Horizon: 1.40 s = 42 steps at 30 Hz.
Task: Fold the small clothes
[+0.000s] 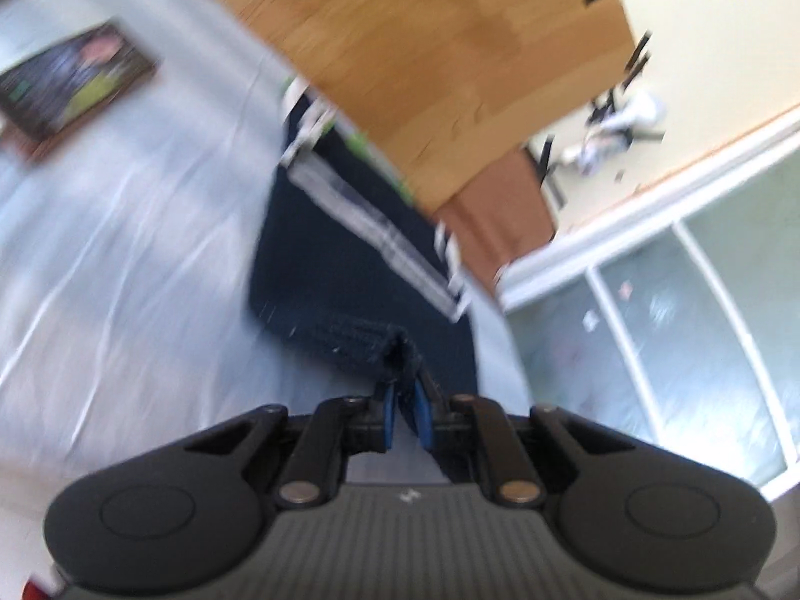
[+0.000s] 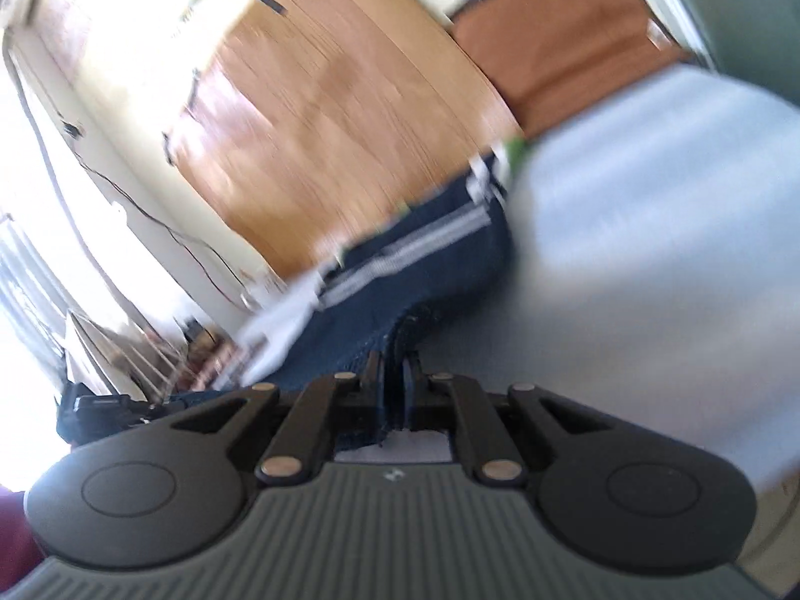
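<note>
1. Gripping a thick edge of the navy garment point(image 1: 350, 250), the left gripper point(image 1: 402, 400) has its blue pads point(image 1: 424, 417) pinched on the cloth.
2. The right gripper point(image 2: 395, 375) clamps another navy edge point(image 2: 400, 270).
3. The garment hangs over a pale sheet point(image 1: 125, 260), by a wooden board point(image 1: 425, 50).
4. Only the left view shows a dark book point(image 1: 75, 80) far left; only the right shows a bright window point(image 2: 20, 300).

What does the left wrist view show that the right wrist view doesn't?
Only the left wrist view shows a dark framed picture on the pale sheet. Only the right shows cluttered items by a bright window. Both show the navy garment with grey stripe pinched in the left gripper and right gripper, plus wooden flooring.
</note>
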Available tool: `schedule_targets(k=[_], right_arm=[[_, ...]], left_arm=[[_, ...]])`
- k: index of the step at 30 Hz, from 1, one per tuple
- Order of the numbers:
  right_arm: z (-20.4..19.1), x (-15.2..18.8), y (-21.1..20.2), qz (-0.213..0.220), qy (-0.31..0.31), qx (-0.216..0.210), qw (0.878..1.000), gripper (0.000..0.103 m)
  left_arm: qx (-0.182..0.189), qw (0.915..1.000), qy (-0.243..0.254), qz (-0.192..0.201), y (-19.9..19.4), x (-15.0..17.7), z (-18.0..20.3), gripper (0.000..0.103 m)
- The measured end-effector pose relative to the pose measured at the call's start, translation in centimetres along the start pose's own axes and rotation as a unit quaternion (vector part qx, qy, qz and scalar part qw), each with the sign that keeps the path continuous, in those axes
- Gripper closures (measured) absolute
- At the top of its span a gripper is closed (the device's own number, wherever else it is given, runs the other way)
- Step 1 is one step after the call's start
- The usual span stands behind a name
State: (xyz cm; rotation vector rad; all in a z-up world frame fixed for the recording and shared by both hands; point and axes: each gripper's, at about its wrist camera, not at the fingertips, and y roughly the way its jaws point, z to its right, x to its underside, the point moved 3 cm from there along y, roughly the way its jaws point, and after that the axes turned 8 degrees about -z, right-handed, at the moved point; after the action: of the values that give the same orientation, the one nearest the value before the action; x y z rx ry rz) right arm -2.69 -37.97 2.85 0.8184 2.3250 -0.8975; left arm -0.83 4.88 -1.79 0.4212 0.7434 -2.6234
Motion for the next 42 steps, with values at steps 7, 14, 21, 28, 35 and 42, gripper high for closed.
schedule_targets(k=[7,14,21,28,35,42], right_arm=[[3.1,-9.9,8.1,0.015,0.058,0.043,0.997,0.092],[4.4,-10.9,11.4,0.013,-0.036,0.152,0.988,0.054],[6.0,-7.4,14.1,-0.049,-0.052,0.184,0.980,0.041],[3.6,-9.0,15.2,0.022,-0.094,0.210,0.973,0.094],[6.6,-8.5,17.5,-0.032,-0.089,0.257,0.962,0.087],[4.6,-16.0,15.5,0.002,-0.141,0.213,0.967,0.058]], left_arm=[[-0.059,0.9976,0.008,0.037,6.9,-12.6,1.7,0.083],[-0.160,0.9862,0.003,0.042,9.1,-14.2,-2.4,0.042],[-0.190,0.9811,0.036,-0.006,12.7,-13.2,-3.6,0.046],[-0.242,0.9605,0.134,0.031,13.7,-13.3,-1.3,0.095],[-0.280,0.9504,0.132,0.026,15.1,-14.2,-2.9,0.080],[-0.287,0.9366,0.196,0.048,12.0,-18.8,0.4,0.052]])
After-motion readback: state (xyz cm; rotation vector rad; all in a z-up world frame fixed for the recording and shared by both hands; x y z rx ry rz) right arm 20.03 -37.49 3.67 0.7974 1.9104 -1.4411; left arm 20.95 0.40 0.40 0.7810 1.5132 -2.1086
